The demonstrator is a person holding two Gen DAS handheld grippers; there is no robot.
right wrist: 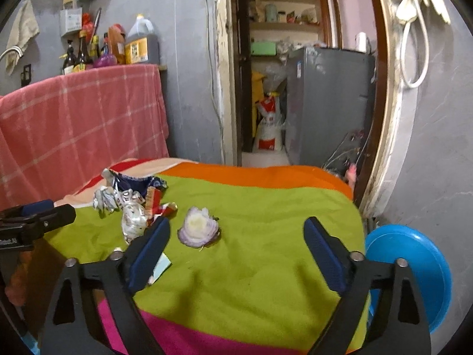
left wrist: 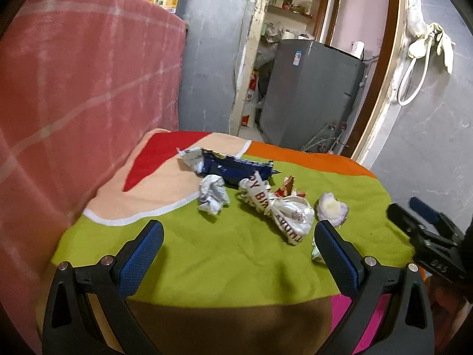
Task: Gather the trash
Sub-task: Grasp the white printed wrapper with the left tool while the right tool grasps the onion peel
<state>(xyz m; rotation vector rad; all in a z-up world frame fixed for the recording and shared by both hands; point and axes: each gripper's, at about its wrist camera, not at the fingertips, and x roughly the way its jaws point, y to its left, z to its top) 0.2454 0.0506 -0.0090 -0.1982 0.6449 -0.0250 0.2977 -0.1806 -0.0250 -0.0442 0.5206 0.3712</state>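
Note:
Trash lies on a table under a bright striped cloth [left wrist: 230, 251]. In the left wrist view I see a dark blue wrapper [left wrist: 236, 167], a crumpled silver ball [left wrist: 212, 196], a crumpled lettered foil wrapper [left wrist: 283, 210] and an onion slice [left wrist: 331, 208]. My left gripper [left wrist: 239, 236] hangs open just short of the pile, nothing between its fingers. In the right wrist view the onion slice [right wrist: 198, 227] sits between and just beyond the fingers of my right gripper [right wrist: 236, 230], which is open. A small paper scrap [right wrist: 161, 266] lies under its left finger.
A pink checked cloth [right wrist: 79, 118] covers a counter on the left, with bottles [right wrist: 118, 47] on top. A blue bin [right wrist: 414, 269] stands right of the table. Behind is a doorway with a grey fridge [right wrist: 328, 100] and shelves.

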